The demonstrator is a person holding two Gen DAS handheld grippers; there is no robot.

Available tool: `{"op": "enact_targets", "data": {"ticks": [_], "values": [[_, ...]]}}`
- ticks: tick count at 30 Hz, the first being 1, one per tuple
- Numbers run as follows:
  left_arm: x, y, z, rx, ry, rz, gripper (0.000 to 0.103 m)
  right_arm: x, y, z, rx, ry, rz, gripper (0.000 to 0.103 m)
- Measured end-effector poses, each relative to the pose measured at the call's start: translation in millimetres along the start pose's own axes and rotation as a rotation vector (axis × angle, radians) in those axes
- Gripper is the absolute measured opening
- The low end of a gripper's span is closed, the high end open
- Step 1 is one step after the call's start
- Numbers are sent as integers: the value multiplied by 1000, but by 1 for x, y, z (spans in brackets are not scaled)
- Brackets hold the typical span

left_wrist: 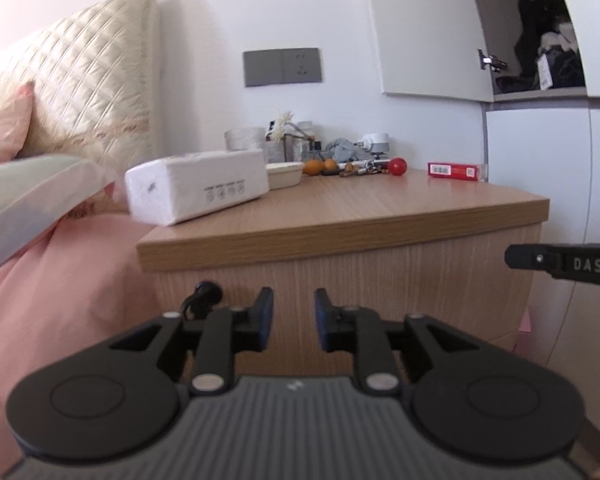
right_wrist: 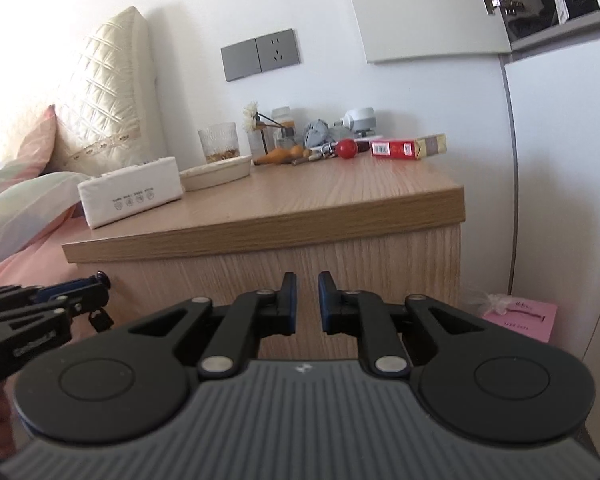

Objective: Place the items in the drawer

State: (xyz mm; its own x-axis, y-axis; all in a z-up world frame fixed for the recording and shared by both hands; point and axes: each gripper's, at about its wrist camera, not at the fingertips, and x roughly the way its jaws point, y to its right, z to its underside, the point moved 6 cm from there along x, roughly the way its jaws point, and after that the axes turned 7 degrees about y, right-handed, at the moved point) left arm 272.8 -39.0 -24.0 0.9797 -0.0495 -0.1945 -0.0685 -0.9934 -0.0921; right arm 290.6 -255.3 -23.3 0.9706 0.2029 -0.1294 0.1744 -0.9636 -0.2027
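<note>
A wooden nightstand (left_wrist: 340,208) (right_wrist: 300,200) stands beside the bed, its drawer front (left_wrist: 380,280) (right_wrist: 260,276) shut. A dark knob with a small padlock (left_wrist: 204,294) (right_wrist: 100,312) sits at the front's left. On top lie a white tissue pack (left_wrist: 198,186) (right_wrist: 130,196), a red box (left_wrist: 454,171) (right_wrist: 404,148), a red ball (left_wrist: 397,166) (right_wrist: 346,148) and small orange gourds (left_wrist: 320,166) (right_wrist: 284,155). My left gripper (left_wrist: 294,322) is open and empty, facing the drawer front. My right gripper (right_wrist: 307,304) is open and empty, to its right.
A cream dish (left_wrist: 284,174) (right_wrist: 216,172), a glass (right_wrist: 218,142), bottles and a white plug (right_wrist: 360,118) crowd the nightstand's back. The bed with pink cover (left_wrist: 60,280) is at the left. A white wardrobe (right_wrist: 560,160) and a pink box (right_wrist: 520,316) are at the right.
</note>
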Motion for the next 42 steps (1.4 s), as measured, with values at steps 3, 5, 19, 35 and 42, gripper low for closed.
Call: {"op": "enact_targets", "data": {"ticks": [3,5,19,35,42], "values": [[-8,-4,-2,-33,-20,-7,36,-7,-2,-2,-5,1,5,14],[-12,-5,-4,-35,-23,-20,40,-11,-3,-2,-11,-8,5,14],[-46,-3,-19,-38,36,-23,87,-44,-14,-11,-89,23,-11,15],[-97,35,-17,30,112,46,97,-90,-20,-12,-54,-2,-50,16],[-119,35,-11,8,126,52,98,-115,-23,-8,-6,7,-72,16]]}}
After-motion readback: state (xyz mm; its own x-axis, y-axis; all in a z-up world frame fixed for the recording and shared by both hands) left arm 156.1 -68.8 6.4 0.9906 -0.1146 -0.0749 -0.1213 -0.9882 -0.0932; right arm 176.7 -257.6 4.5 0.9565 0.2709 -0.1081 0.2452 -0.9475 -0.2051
